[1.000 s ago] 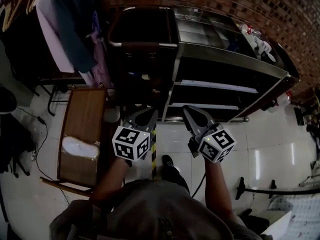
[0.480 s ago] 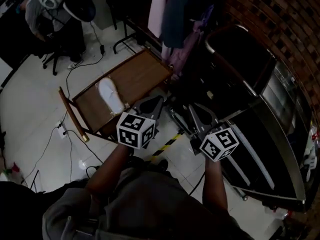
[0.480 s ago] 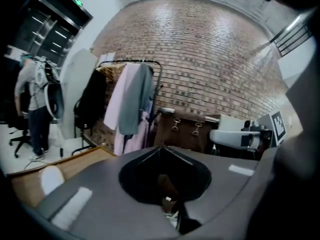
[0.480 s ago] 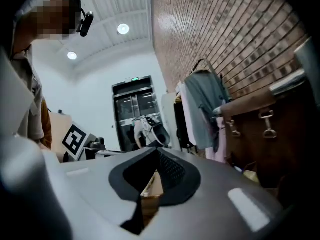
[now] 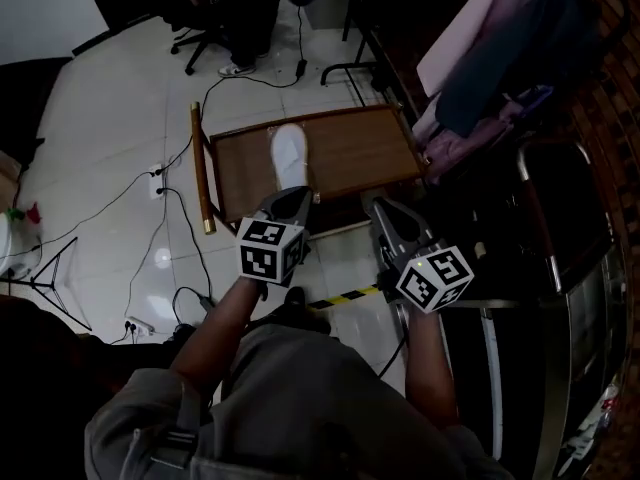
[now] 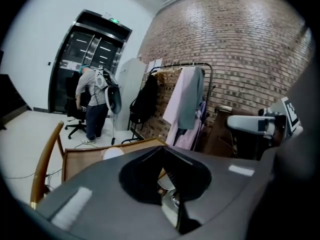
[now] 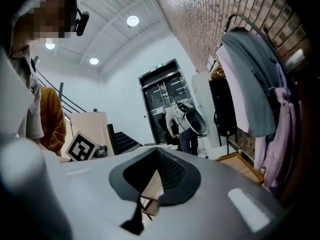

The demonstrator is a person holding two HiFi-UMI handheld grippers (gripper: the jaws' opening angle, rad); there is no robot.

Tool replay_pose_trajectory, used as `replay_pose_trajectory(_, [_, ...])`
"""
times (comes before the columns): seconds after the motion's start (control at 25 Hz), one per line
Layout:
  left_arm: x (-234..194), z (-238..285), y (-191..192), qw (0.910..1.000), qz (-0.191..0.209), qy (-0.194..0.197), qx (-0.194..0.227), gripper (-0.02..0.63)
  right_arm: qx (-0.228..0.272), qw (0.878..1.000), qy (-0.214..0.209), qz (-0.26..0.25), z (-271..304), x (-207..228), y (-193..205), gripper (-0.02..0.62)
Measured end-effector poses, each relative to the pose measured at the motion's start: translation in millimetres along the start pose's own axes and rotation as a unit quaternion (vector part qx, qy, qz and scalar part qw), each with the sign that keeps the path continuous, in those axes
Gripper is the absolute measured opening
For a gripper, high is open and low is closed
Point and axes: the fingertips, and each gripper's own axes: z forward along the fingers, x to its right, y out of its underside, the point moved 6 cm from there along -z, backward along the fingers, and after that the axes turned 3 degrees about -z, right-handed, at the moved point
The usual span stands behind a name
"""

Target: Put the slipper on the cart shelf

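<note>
A white slipper (image 5: 289, 155) lies sole-up on a low wooden table (image 5: 350, 153), just beyond my two grippers. My left gripper (image 5: 291, 204) is shut and empty, its tip a short way in front of the slipper's near end. Beside it, my right gripper (image 5: 384, 214) is also shut and holds nothing, pointing at the table's near edge. In the left gripper view the closed jaws of the left gripper (image 6: 162, 149) cover most of the slipper (image 6: 113, 152). The right gripper (image 7: 157, 152) shows shut in its own view too. The dark metal cart (image 5: 560, 268) stands at the right.
A rack of hanging clothes (image 5: 505, 58) stands past the table, against the brick wall. Cables (image 5: 170, 203) trail over the white floor at the left. A person (image 6: 95, 104) stands by an office chair at the back. A yellow-black floor strip (image 5: 345, 296) runs below my grippers.
The head view has swung left, from the cart shelves to the wooden table. The slipper now lies straight ahead of the left gripper. Both grippers stay shut and empty.
</note>
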Motion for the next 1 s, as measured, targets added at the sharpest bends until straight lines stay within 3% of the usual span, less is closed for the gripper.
replay_pose_trajectory(0.44, [-62.1, 37.1, 37.4, 0.9939, -0.040, -0.101, -0.021, 0.028, -0.050, 0.997, -0.062, -0.002, 61.4, 23.8, 6.1, -0.002])
replay_pose_trajectory(0.6, [-72.7, 69.4, 60.7, 0.9882, -0.059, -0.135, -0.039, 0.165, -0.063, 0.993, -0.095, 0.000, 69.8, 38.7, 7.4, -0.002])
replay_pose_trajectory(0.84, [-88.4, 116.0, 103.6, 0.9717, -0.101, -0.202, -0.068, 0.400, -0.089, 0.988, -0.128, 0.013, 67.9, 64.7, 16.0, -0.002])
replay_pose_trajectory(1.0, [-102.1, 140.9, 121.5, 0.9543, -0.104, -0.262, -0.099, 0.470, -0.099, 0.985, -0.138, 0.016, 64.9, 81.4, 20.1, -0.002])
